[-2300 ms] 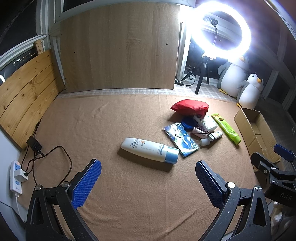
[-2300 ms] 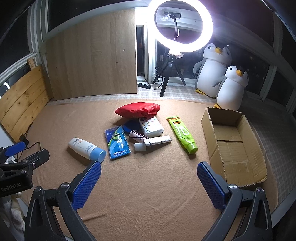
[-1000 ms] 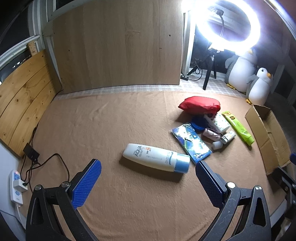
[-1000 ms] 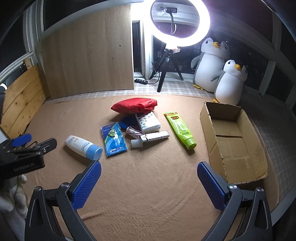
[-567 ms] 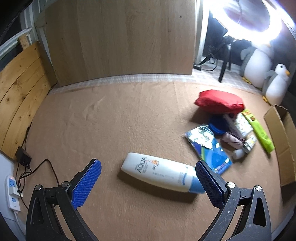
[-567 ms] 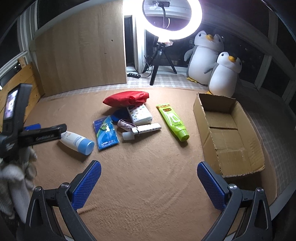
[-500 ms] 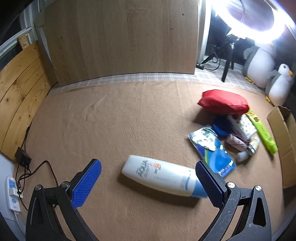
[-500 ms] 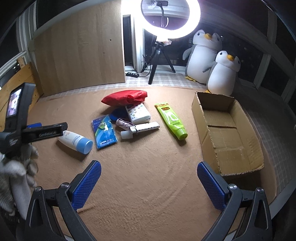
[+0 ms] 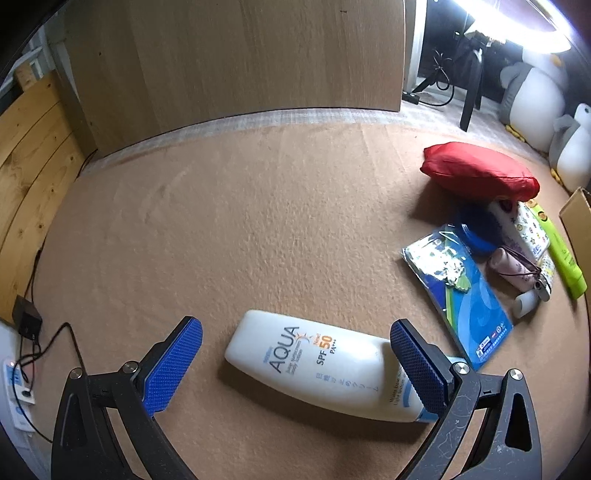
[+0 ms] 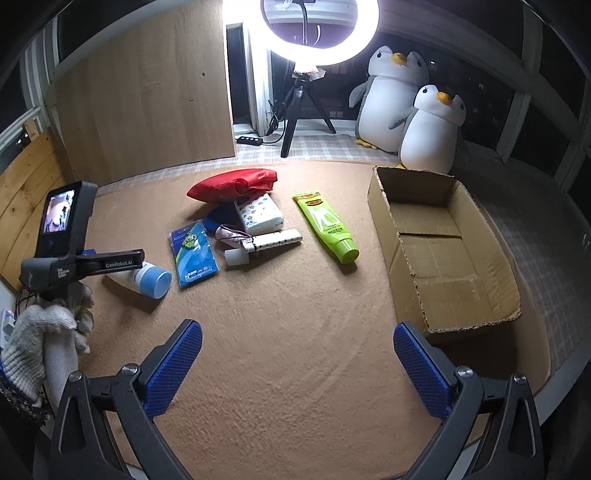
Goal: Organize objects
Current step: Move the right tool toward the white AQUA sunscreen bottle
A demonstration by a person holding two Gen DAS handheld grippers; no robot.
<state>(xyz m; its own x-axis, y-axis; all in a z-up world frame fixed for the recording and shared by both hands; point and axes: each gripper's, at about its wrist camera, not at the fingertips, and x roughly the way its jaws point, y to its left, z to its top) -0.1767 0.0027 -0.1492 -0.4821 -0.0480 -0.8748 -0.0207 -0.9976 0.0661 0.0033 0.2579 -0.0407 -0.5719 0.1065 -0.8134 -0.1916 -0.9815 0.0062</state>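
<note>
A tan blanket [image 10: 295, 332] covers the floor under me, running back to a wood panel [image 10: 147, 110] and, on the right, a lit ring lamp [image 10: 319, 33] on its tripod with two plush penguins [image 10: 430, 129] beside it. The biggest thing on the blanket is the open cardboard box [image 10: 443, 240], lying at the right with its flaps up and only bare cardboard showing inside. Left of the box, well apart from it, sits the cluster: a red pouch [image 10: 232, 186] at the back, a white tissue pack [image 10: 260, 214] with small prints just in front of it, a green tube [image 10: 327, 225] to the right of that, a blue card pack [image 10: 194, 253] to the left, and a slim patterned white tube [image 10: 275, 240] with a small pink pouch [image 10: 231, 234] in the middle. Something dark blue under the red pouch I can't make out well.

My left gripper [image 9: 295, 365] is spread wide and low over the white sunscreen bottle [image 9: 314, 365], which lies on its side at the left of the cluster; its pale blue cap end is hidden behind my right finger, the left finger well clear. My right gripper [image 10: 297, 363] hangs wide apart over bare blanket, holding nothing.
</note>
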